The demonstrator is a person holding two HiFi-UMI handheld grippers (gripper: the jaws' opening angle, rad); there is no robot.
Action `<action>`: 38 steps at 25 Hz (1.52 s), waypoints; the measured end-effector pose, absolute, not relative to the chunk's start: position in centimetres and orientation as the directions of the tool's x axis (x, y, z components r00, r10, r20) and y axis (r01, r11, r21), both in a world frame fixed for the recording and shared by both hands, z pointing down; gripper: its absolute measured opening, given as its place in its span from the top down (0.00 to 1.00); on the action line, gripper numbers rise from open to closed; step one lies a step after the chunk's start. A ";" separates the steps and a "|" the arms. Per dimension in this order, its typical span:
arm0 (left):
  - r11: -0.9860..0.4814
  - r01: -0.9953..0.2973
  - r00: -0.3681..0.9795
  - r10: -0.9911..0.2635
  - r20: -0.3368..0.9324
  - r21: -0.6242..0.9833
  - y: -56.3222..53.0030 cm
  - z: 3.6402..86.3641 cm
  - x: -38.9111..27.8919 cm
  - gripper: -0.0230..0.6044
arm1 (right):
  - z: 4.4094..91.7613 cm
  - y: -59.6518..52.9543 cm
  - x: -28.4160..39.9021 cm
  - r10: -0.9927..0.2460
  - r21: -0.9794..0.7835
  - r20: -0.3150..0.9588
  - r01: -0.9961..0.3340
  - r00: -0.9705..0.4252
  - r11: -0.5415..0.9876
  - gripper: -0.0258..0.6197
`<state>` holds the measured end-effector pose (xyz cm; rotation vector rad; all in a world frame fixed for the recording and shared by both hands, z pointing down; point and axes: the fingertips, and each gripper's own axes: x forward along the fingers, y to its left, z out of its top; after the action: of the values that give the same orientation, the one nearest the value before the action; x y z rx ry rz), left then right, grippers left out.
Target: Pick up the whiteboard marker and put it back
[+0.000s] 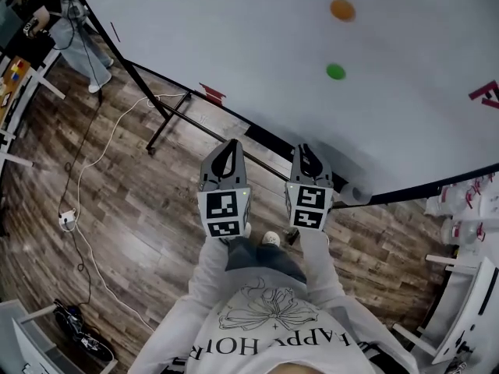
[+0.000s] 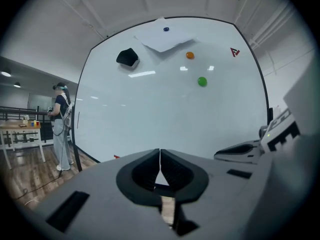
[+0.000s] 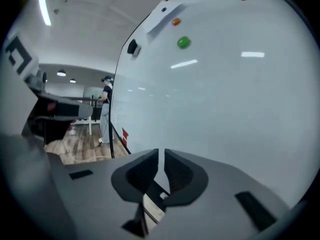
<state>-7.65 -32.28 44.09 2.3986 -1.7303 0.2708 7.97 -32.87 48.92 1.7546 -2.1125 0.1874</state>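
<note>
A large whiteboard (image 1: 257,53) stands in front of me, with a black ledge (image 1: 269,140) along its lower edge. Both grippers point at that lower edge, side by side. My left gripper (image 1: 231,145) is shut with its tips touching (image 2: 160,153) and holds nothing. My right gripper (image 1: 305,149) has its jaws a narrow slit apart (image 3: 161,155), with nothing between them. A pale, round-ended object (image 1: 358,194) lies at the ledge just right of the right gripper. I cannot tell whether it is the marker. No marker shows clearly in either gripper view.
On the board are a green magnet (image 1: 335,72), an orange magnet (image 1: 341,9), a black eraser (image 2: 127,57) and a pinned sheet of paper (image 2: 162,38). The board's black stand legs (image 1: 168,119) and a white cable (image 1: 101,154) are on the wooden floor. A person (image 2: 61,126) stands far left.
</note>
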 end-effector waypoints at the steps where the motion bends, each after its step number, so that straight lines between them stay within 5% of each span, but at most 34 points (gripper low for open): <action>1: -0.317 -0.948 0.314 -0.920 0.235 0.028 -32.3 43.5 -7.4 0.95 | 47.9 -32.8 8.2 -0.925 0.112 0.350 -0.974 -0.149 0.199 0.91; 14: -0.328 -0.945 0.325 -0.940 0.108 -0.006 -31.3 37.4 -6.4 0.95 | 39.4 -30.6 10.4 -0.979 0.037 0.158 -0.990 -0.128 0.135 0.93; 38: -0.321 -0.947 0.319 -0.942 0.101 -0.003 -30.5 36.9 -6.9 0.95 | 39.2 -30.0 11.3 -0.983 0.043 0.142 -0.992 -0.113 0.120 0.94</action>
<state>-6.87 -30.51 36.92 2.5054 -1.7961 0.1298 11.29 -30.04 39.18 1.9968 -2.2453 0.0943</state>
